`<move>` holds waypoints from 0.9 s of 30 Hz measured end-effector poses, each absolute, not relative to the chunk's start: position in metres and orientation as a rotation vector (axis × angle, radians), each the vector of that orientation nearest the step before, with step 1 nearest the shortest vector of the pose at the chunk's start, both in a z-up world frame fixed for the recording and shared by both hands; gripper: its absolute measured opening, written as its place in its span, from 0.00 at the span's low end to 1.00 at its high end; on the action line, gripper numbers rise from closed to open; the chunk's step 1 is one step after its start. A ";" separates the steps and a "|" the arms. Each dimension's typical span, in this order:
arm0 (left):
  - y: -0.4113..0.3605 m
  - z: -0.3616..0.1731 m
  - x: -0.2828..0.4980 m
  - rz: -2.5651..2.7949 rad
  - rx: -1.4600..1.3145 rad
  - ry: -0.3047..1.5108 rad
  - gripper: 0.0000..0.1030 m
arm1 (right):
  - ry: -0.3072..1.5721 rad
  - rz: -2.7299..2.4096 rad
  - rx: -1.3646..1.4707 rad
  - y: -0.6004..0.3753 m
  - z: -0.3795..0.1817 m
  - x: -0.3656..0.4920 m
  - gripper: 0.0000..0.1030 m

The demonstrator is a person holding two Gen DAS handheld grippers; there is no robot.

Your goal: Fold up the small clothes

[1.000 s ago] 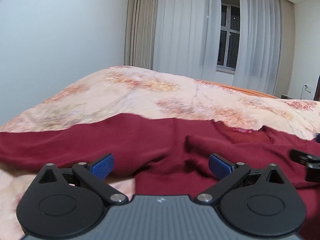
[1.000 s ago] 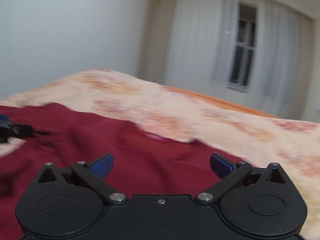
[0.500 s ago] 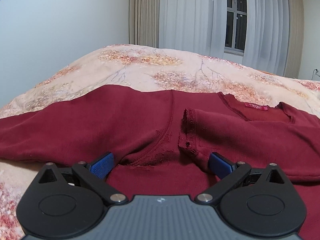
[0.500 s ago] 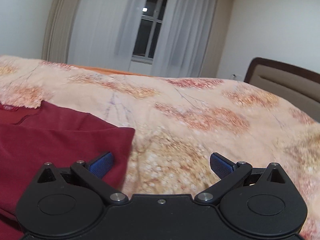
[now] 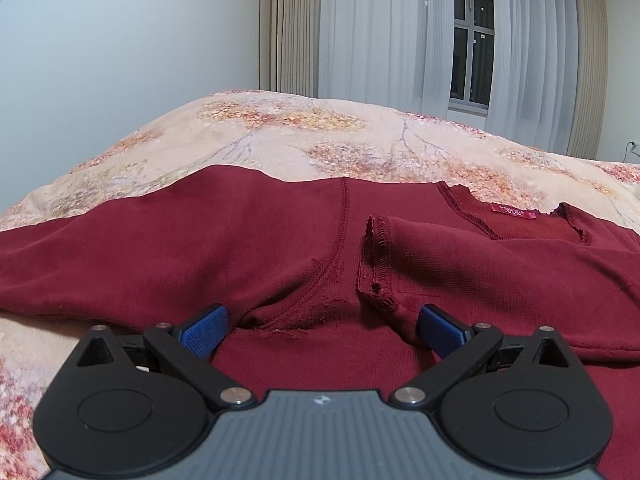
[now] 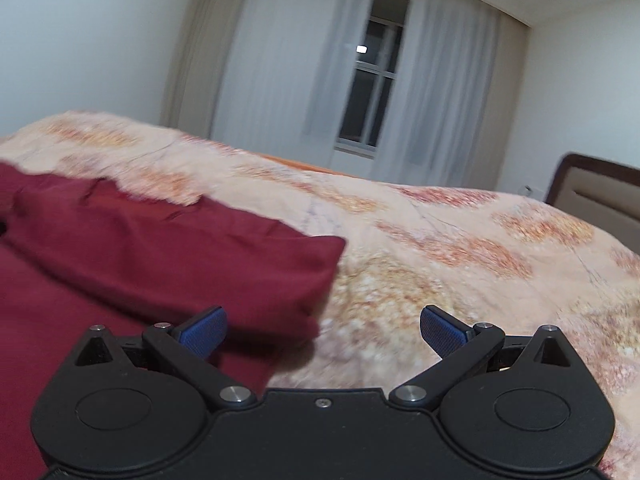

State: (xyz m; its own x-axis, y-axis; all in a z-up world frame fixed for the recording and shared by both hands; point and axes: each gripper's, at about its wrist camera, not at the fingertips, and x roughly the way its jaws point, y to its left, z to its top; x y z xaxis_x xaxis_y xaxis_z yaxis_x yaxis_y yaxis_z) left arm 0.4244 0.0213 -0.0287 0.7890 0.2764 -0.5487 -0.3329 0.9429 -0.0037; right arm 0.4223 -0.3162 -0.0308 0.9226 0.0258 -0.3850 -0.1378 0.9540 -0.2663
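- Curtains (image 5: 380, 28) and a dark window (image 6: 372, 92) sit behind the bed (image 5: 280, 136), where the maroon top (image 5: 200, 248) lies spread on the floral cover.
- Left gripper (image 5: 322, 326): jaws released, low over the armpit seam; nothing held.
- Right gripper (image 6: 322, 328): jaws released at the top's folded right edge; that view is blurred.
- One sleeve (image 5: 480, 280) lies folded across the chest, cuff (image 5: 376, 264) loose near the label (image 5: 513, 211).
- Risks, as I judge them:
- Closing the left jaws here could pinch both layers and drag the folded sleeve open.
- Soft bedding may give, so I could grab cover with cloth.
- Thin knit may slip mid-fold.
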 end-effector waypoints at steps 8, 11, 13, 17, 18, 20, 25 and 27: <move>0.021 -0.029 0.424 0.329 -0.101 0.571 1.00 | 0.371 -0.081 -0.392 -0.302 -0.053 0.451 0.99; 0.021 -0.029 0.424 0.329 -0.102 0.571 1.00 | 0.355 -0.124 -0.305 -0.316 -0.052 0.455 0.99; 0.021 -0.029 0.424 0.329 -0.101 0.571 1.00 | 0.343 -0.141 -0.264 -0.325 -0.052 0.452 0.99; 0.021 -0.029 0.424 0.329 -0.102 0.570 1.00 | 0.319 -0.213 -0.216 -0.334 -0.051 0.445 0.99; 0.021 -0.029 0.423 0.329 -0.102 0.570 1.00 | 0.326 -0.216 -0.195 -0.338 -0.051 0.445 1.00; 0.021 -0.029 0.424 0.328 -0.103 0.569 1.00 | 0.347 -0.217 -0.162 -0.344 -0.052 0.447 1.00; 0.022 -0.029 0.423 0.328 -0.104 0.567 1.00 | 0.359 -0.230 -0.174 -0.341 -0.055 0.448 1.00; 0.022 -0.029 0.423 0.328 -0.104 0.567 1.00 | 0.364 -0.235 -0.192 -0.339 -0.056 0.448 1.00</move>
State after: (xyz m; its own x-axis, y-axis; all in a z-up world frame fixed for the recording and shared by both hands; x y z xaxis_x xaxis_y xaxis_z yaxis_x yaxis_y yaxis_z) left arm 0.4231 0.0217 -0.0289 0.7932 0.2760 -0.5428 -0.3330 0.9429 -0.0073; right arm 0.4482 -0.3388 -0.0564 0.9077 -0.2609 -0.3287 0.1924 0.9548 -0.2265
